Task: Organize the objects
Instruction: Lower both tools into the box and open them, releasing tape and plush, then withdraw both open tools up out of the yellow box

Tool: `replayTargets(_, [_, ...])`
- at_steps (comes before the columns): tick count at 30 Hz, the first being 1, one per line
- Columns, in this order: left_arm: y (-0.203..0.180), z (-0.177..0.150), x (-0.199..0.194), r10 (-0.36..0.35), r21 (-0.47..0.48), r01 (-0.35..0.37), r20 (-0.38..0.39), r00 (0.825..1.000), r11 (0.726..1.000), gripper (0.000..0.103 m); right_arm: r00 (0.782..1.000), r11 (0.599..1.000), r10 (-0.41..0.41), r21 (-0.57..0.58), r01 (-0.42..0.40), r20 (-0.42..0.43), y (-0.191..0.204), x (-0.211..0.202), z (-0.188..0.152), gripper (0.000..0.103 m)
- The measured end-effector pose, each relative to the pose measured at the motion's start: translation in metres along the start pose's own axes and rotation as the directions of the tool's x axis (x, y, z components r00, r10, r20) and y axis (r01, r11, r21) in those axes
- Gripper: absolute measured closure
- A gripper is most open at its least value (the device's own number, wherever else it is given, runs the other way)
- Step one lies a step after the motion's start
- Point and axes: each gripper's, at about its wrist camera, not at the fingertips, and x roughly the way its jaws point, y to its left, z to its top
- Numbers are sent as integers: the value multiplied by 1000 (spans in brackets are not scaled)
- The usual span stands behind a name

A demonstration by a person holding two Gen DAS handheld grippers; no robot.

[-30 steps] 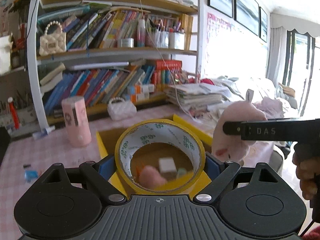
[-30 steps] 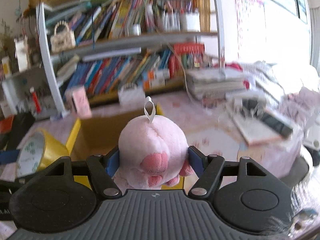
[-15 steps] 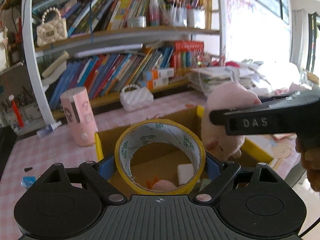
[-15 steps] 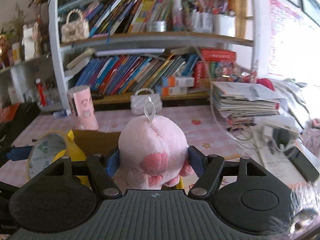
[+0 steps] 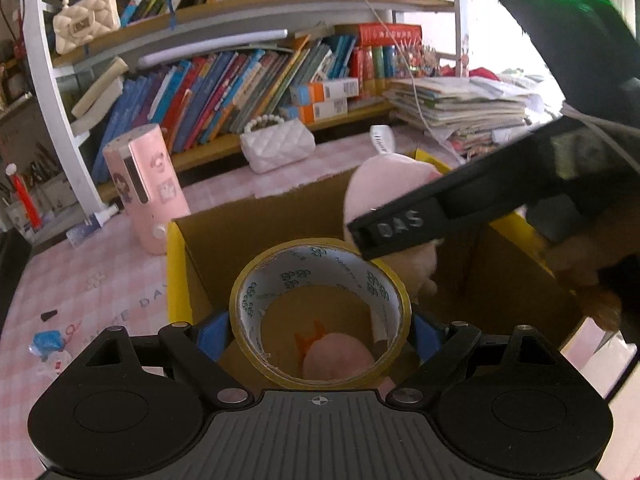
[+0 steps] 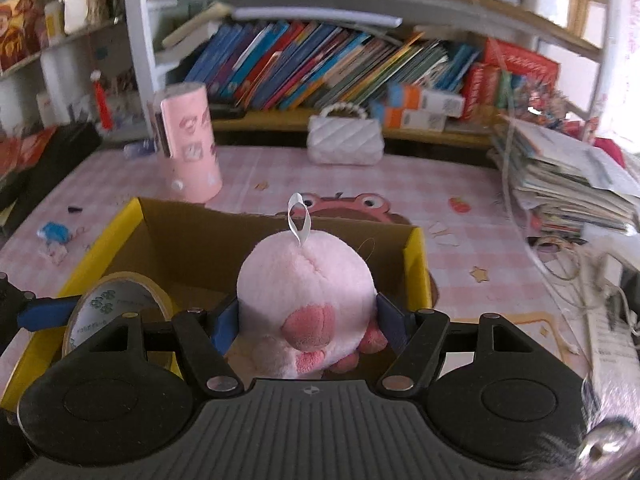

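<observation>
My left gripper (image 5: 320, 326) is shut on a yellow tape roll (image 5: 320, 264), held upright over the near edge of an open cardboard box with yellow rims (image 5: 176, 264). Through the roll's hole a pink soft item (image 5: 334, 362) shows on the box floor. My right gripper (image 6: 307, 320) is shut on a round pink plush toy (image 6: 306, 280) with a white loop, hanging above the same box (image 6: 418, 264). In the left wrist view the plush (image 5: 380, 184) sits behind the right gripper's black body. The tape roll (image 6: 116, 300) appears at the lower left of the right wrist view.
A pink cylindrical holder (image 6: 190, 140) and a white quilted purse (image 6: 346, 140) stand on the pink checked table behind the box. Bookshelves fill the back. A pile of papers and cables (image 6: 568, 184) lies to the right. Small blue scraps (image 6: 54, 232) lie at the left.
Both grippers have moved forward and down over the box, each keeping its object. The right gripper with the plush has swung in from the right, above the box's interior.
</observation>
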Motion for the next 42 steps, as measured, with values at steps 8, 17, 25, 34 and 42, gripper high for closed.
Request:
replayTargets(8, [-2, -3, 9, -7, 0, 6, -44, 999, 1000, 12, 993, 998, 23, -62, -30, -113, 6, 35, 7, 34])
replayTargets(17, [-2, -3, 10, 3, 1, -3, -62, 998, 1000, 12, 992, 998, 34, -52, -41, -121, 7, 45, 11, 23])
replayTargets(25, [5, -2, -10, 37, -25, -37, 18, 999, 999, 7, 999, 999, 29, -21, -30, -42, 5, 24, 13, 9])
replayTargets(34, [10, 1, -54, 38, -17, -36, 154, 987, 999, 6, 997, 998, -19, 58, 14, 81, 3, -30, 3, 9])
replayTargets(42, [18, -19, -93, 7, -29, -1, 210, 978, 1000, 6, 981, 987, -111, 131, 90, 160, 10, -87, -20, 9])
